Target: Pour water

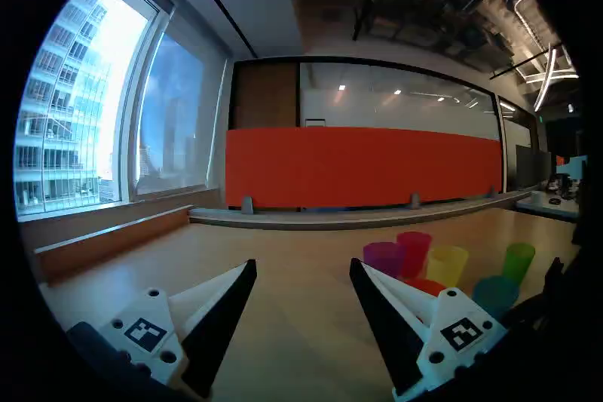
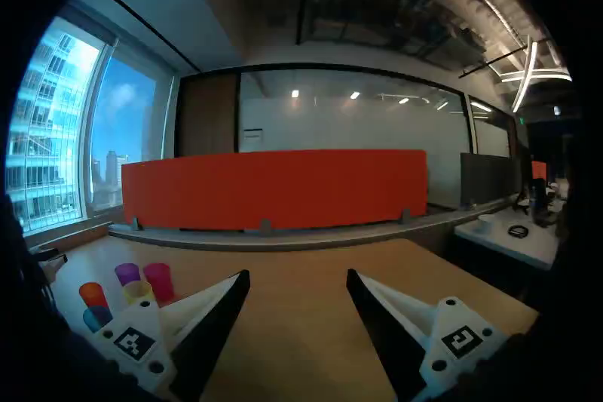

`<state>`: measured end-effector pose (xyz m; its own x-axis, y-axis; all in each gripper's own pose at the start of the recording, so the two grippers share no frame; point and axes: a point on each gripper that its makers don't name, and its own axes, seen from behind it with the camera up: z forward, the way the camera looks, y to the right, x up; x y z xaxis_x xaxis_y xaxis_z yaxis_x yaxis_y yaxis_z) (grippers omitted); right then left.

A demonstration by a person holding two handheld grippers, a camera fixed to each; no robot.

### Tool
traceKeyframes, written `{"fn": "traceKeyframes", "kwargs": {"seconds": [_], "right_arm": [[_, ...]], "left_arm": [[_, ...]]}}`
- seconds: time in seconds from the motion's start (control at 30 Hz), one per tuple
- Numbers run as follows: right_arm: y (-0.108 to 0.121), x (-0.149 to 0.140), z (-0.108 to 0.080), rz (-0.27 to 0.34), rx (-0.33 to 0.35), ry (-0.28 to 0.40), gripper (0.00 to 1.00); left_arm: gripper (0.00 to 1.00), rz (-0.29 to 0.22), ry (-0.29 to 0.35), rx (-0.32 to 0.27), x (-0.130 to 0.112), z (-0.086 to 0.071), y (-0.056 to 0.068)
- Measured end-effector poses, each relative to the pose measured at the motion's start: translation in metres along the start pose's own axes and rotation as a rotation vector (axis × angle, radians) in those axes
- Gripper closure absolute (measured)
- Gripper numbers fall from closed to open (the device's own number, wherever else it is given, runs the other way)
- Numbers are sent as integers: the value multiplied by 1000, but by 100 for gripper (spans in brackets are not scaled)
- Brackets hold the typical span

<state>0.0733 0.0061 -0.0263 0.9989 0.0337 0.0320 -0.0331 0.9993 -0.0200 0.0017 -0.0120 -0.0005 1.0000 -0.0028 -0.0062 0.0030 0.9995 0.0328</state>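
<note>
Several coloured plastic cups stand together on the wooden table (image 1: 301,311): a purple cup (image 1: 384,257), a pink cup (image 1: 414,250), a yellow cup (image 1: 446,263), a green cup (image 1: 518,260), a blue cup (image 1: 494,293) and an orange one partly hidden behind a finger. My left gripper (image 1: 301,272) is open above the table, the cups just right of its right finger. In the right gripper view the cluster sits low at the left: orange cup (image 2: 93,294), purple cup (image 2: 127,274), pink cup (image 2: 158,280). My right gripper (image 2: 298,281) is open, holding nothing.
An orange divider panel (image 1: 362,167) runs along the table's far edge. Large windows (image 1: 83,123) fill the left wall. A second desk (image 2: 512,240) with small items stands to the right, across a gap.
</note>
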Motion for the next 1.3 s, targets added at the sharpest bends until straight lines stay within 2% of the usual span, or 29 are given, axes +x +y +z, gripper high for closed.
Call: {"fn": "traceKeyframes", "kwargs": {"seconds": [0.3, 0.5, 0.63, 0.9, 1.3], "right_arm": [[1, -3, -2, 0, 2, -1, 1], [0, -5, -6, -24, 17, 3, 1], [3, -7, -9, -38, 20, 10, 1], [8, -7, -11, -46, 28, 31, 1], [0, -3, 3, -86, 43, 86, 1]], "left_arm": [[8, 1, -3, -1, -1, 0, -1], [8, 3, -6, -3, -1, 1, 0], [2, 3, -6, -3, 0, 1, 0], [2, 4, -6, -3, -1, 1, 0], [3, 3, -6, -3, -1, 1, 1]]}}
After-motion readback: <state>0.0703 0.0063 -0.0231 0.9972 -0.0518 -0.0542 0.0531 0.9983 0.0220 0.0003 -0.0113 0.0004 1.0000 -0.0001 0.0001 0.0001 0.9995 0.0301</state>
